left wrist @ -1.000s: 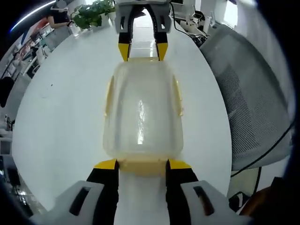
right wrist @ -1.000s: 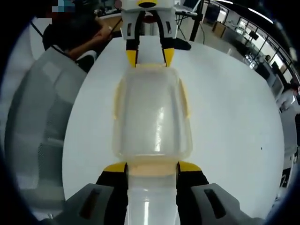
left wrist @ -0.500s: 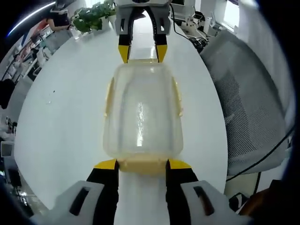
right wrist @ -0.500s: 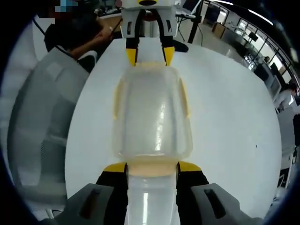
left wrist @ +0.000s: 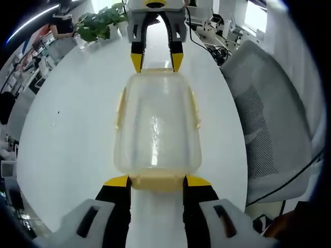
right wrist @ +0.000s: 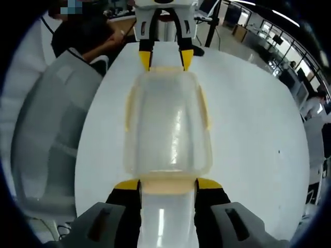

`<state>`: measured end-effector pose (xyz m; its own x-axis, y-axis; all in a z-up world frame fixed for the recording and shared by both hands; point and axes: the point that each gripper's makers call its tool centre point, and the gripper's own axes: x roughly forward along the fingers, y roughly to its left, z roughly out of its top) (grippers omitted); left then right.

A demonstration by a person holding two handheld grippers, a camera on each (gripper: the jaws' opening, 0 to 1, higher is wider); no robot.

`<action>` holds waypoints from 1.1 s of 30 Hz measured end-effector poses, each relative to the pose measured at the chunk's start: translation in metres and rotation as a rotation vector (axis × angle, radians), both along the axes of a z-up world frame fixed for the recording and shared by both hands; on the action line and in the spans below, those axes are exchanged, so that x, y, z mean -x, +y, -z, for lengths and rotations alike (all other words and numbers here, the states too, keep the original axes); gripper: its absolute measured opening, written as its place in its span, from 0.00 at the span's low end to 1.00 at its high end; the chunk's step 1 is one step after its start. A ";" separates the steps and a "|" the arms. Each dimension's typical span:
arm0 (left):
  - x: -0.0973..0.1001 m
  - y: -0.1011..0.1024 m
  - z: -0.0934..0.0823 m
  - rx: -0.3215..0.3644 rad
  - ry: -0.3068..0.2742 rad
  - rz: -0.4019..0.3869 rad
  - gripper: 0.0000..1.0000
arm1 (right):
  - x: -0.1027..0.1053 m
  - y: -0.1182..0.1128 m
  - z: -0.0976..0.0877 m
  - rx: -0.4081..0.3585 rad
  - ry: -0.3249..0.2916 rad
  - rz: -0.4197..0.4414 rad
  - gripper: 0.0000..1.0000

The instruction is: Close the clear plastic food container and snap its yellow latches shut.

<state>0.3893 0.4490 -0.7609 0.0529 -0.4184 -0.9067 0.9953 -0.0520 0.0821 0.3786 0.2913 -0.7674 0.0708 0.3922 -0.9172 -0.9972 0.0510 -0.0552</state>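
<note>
Left gripper view gives me the clear plastic food container (left wrist: 156, 126) in the middle, lying on the round white table (left wrist: 67, 144). I see it as a cloudy, see-through box with rounded corners, and its lid sits on top. Pale yellow latches (left wrist: 195, 107) run along both long sides, and one more yellow latch (left wrist: 156, 183) is at the short end nearest to my camera. Whether these latches are snapped down I cannot tell.

Its long axis goes straight away from my camera, from one gripper to the other, so each gripper faces one short end.

My left gripper (left wrist: 156, 182) has its two jaws open about as wide as that short end, the yellow tips touching the near end of the container at each side of the end latch. At the far end the right gripper (left wrist: 156, 61) stands in the same way, jaws apart, tips against the container.

From the right gripper view the container (right wrist: 167, 124) looks the same, long axis pointing away. My right gripper (right wrist: 168, 183) holds its jaws spread at the near short end, and the left gripper (right wrist: 165, 58) meets the far end.

Beside the table is a grey mesh office chair (left wrist: 269, 119), and a green plant (left wrist: 101, 18) stands at the far edge
</note>
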 end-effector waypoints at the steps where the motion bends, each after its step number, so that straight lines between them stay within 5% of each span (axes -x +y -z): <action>1: 0.001 -0.002 0.000 0.000 0.002 0.001 0.38 | 0.001 -0.002 0.000 -0.001 0.000 0.001 0.38; 33: 0.007 -0.073 -0.004 0.011 0.002 0.024 0.38 | 0.008 -0.072 0.001 0.013 -0.017 0.016 0.38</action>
